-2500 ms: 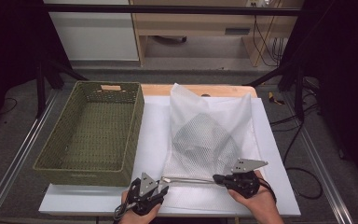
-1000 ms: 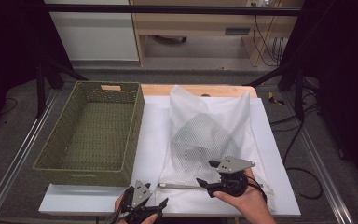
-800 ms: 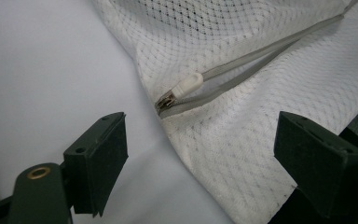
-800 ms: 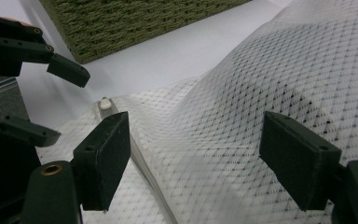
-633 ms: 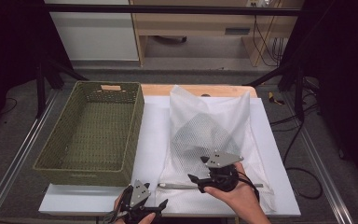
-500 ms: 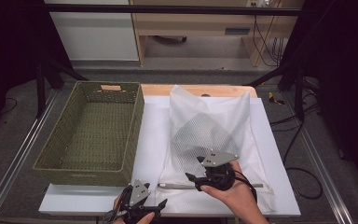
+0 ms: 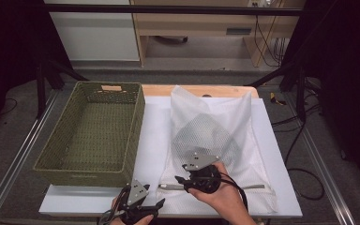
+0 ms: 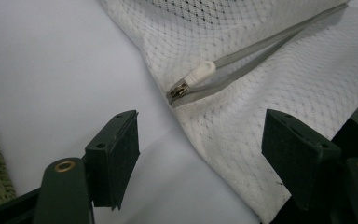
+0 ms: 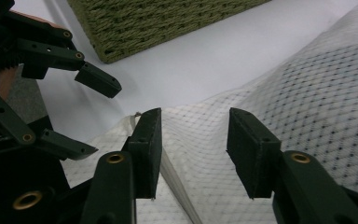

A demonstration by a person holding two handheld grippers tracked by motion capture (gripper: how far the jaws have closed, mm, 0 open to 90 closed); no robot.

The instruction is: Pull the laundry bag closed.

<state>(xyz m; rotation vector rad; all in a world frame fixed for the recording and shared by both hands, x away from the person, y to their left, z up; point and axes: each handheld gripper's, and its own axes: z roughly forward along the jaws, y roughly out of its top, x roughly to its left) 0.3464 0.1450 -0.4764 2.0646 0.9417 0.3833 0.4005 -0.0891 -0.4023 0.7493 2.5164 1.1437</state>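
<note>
Worktop [image 7: 154, 136]: white sheet over a wooden board, carrying a basket at 9 o'clock and a bag at centre.
Woven basket [image 7: 93, 133]: green, nothing visible inside, well apart from the hands.
Mesh laundry bag [image 7: 215, 136]: white, lying flat from 12 to 6 o'clock, something dark and striped inside it.
Zipper [image 8: 261, 51]: grey, along the bag's near edge; it looks parted along its length.
Zipper pull [image 8: 200, 74]: white tab at the zipper's 7 o'clock end.
Right tool [image 9: 193, 154]: jaws half spread and just been closing over the mesh near the zipper; pads not yet pressing cloth.
Left tool [image 8: 200, 154]: jaws spread, just eased inward a little, nothing pinched; pull lies just ahead.
Progress: bag seems opened; contents not yet taken out, basket unfilled.
</note>
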